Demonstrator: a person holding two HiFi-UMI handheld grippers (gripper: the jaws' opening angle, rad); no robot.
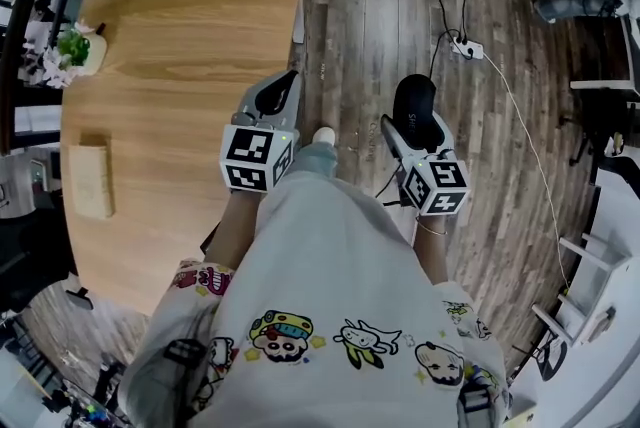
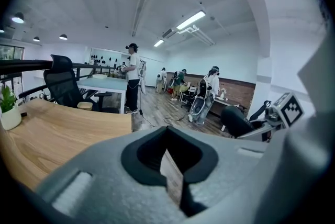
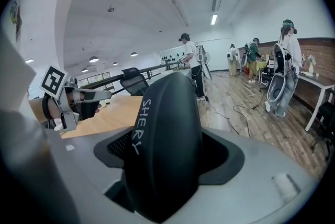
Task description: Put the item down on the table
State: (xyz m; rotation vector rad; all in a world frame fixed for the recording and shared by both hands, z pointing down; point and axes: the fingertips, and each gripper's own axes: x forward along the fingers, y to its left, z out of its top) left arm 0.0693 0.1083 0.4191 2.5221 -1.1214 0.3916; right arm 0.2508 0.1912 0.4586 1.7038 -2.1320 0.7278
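Right gripper (image 3: 170, 154) around black item (image 3: 166, 113) with white "SHERY" lettering

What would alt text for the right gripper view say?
The right gripper clamps a black item lettered SHERY between its jaws. To the left are a wooden table and the left gripper; people stand farther back.

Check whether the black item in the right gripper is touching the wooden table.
Apart. Head view: the black item, clamped in the right gripper, hangs over the floorboards, clear of the wooden table edge.
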